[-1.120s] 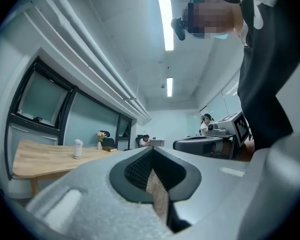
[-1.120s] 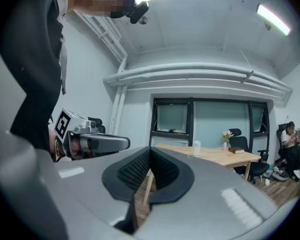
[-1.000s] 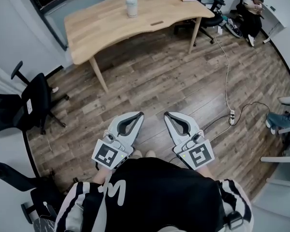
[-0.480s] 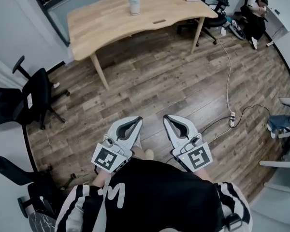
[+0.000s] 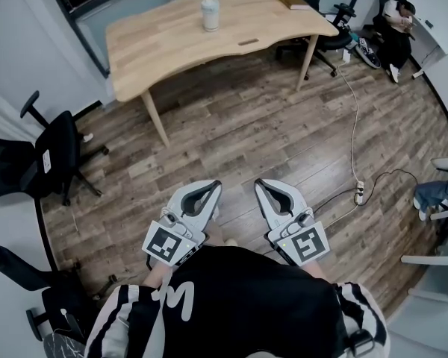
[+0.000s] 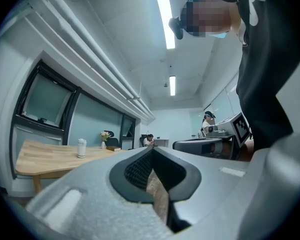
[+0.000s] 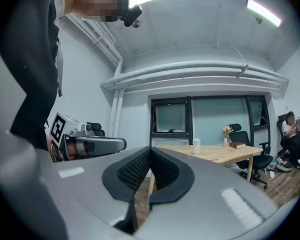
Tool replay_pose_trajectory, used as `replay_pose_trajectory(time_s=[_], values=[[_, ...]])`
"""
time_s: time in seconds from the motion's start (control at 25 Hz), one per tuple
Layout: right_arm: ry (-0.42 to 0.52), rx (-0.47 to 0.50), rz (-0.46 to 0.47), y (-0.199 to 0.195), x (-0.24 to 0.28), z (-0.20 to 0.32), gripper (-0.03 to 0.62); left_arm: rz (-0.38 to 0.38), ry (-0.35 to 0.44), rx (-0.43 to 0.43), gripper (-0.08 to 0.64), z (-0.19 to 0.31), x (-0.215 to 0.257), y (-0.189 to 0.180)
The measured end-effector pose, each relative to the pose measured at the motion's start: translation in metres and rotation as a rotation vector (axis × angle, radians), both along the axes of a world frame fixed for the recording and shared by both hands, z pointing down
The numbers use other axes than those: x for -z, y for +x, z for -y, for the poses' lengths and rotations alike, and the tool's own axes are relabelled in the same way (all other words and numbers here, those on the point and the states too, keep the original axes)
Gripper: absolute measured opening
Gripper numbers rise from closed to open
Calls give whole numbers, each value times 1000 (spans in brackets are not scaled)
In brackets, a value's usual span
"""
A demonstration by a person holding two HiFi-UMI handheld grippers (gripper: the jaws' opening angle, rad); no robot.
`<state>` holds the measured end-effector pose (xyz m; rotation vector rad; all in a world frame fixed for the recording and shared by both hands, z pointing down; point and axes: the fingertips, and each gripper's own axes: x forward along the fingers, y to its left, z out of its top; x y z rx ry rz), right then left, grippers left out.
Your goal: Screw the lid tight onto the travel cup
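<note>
While the cup (image 5: 210,13) stands upright on the far counter (image 5: 172,47), roughly midway along it and back from the near edge, both tongs are well apart from it, low in the head view and close to the person's body. A book (image 5: 292,0) lies toward the counter's right end, and a small vase (image 7: 225,140) of flowers shows beside it in the right gripper view, to the right of the cup. Whether the cup's lid is tight I cannot tell at this range. The left tongs (image 5: 215,187) have their jaws pressed together at the tips, with only the floor (image 5: 246,125) showing through the gap behind the ribbed pads. The right tongs (image 5: 260,185) are likewise closed tip to tip and grip nothing. Both lie side by side, near each other but not touching, and point toward the counter across bare wooden planks. A black chair (image 5: 60,151) stands to the left of the counter. A cable (image 5: 353,118) runs down the floor on the right to a power strip (image 5: 358,187). Another person (image 5: 396,17) sits in the far right corner.
</note>
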<state>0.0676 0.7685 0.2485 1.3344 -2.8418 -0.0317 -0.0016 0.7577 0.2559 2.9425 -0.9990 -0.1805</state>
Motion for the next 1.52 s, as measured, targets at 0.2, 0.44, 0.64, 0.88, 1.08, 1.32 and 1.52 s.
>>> replay_pose_trajectory(time_s=[0.2, 0.44, 0.64, 0.88, 1.08, 1.32, 1.52], values=[[-2, -8, -13, 1, -4, 33, 2, 14, 15, 1, 0, 30, 1, -2], [-8, -6, -14, -6, -10, 75, 2, 29, 3, 5, 0, 75, -9, -8], [-7, -17, -13, -5, -11, 112, 2, 24, 7, -2, 0, 113, -11, -8], [-12, -20, -20, -9, -15, 154, 2, 21, 2, -12, 0, 153, -12, -12], [-8, -27, -5, -10, -14, 187, 2, 61, 38, -14, 0, 188, -10, -14], [8, -49, -5, -11, -7, 236, 2, 87, 28, 1, 0, 238, -10, -24], [-1, -68, -12, -18, -8, 275, 2, 84, 22, -23, 0, 279, -12, -32]])
